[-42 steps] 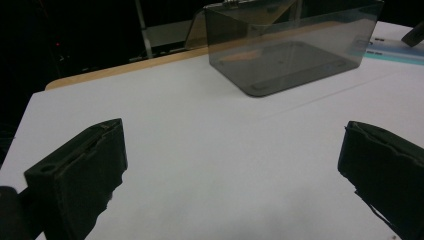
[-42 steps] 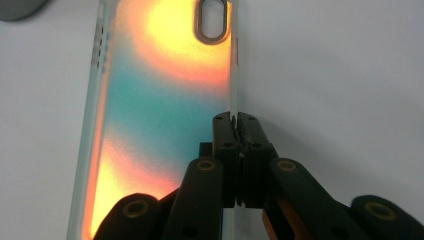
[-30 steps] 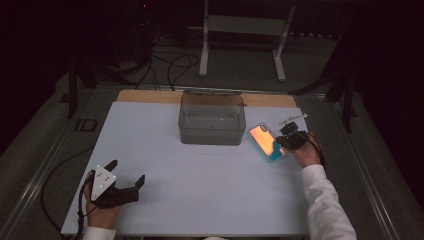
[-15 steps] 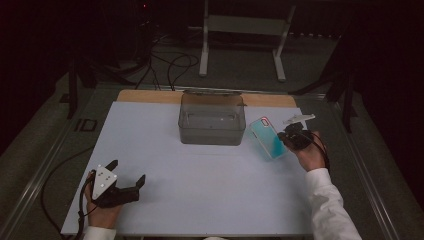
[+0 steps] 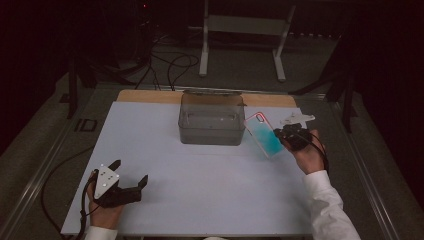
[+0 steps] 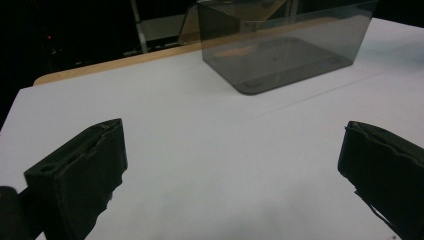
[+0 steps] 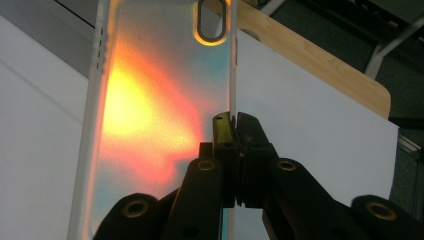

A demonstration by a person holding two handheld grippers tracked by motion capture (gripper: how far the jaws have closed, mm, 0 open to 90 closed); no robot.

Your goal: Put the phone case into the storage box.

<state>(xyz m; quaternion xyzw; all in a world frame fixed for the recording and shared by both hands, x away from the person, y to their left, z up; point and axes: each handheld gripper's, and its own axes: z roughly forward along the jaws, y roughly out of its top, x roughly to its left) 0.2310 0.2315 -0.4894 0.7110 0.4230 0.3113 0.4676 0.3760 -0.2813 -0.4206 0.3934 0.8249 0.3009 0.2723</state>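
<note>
A translucent phone case [image 5: 262, 135] hangs tilted above the white table, just right of the smoky clear box [image 5: 212, 120]; it looks teal from above. In the right gripper view the phone case [image 7: 150, 100] glows orange and yellow, its camera cutout at the top. My right gripper [image 5: 286, 136] [image 7: 234, 120] is shut on the case's edge, the jaws pinching its thin rim. My left gripper [image 5: 131, 172] rests on the table near the front left corner, jaws wide open with nothing between them. In the left gripper view the left gripper [image 6: 232, 150] faces the box [image 6: 285, 50] across bare table.
The white table [image 5: 200, 175] has a wooden strip [image 5: 150, 96] along its far edge. A metal stand [image 5: 240, 30] and cables lie on the dark floor behind. A cable trails from the left gripper off the table's left side.
My right gripper has lifted the phone case off the table and tipped it up, so its face turned from orange to teal in the high view. The left gripper stayed put.
</note>
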